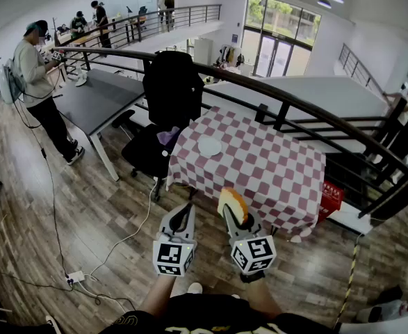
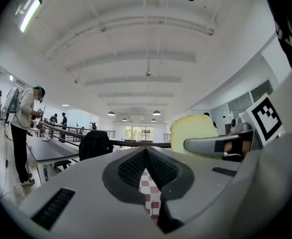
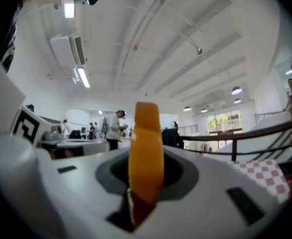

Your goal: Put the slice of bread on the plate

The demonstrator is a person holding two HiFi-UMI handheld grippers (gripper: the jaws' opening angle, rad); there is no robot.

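While right gripper (image 1: pixel 230 214) fingers pinch bread slice (image 1: pixel 233 202), left gripper (image 1: pixel 186 211) fingers closed, empty; checkered table (image 1: pixel 273 165), white plate (image 1: pixel 209 146), wooden floor (image 1: pixel 85 214).

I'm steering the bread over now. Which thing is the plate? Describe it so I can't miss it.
Look for the table draped in a red-and-white checked cloth, in the middle of the head view. The plate lies flat on the cloth's far left part, close to the black office chair. It is small, round and plain white, the one unpatterned patch among the checks.

left gripper (image 1: pixel 183 213) & right gripper (image 1: pixel 233 214): grey shells, b&w marker cubes (image 1: pixel 174 256), black fingers (image 2: pixel 131 169).
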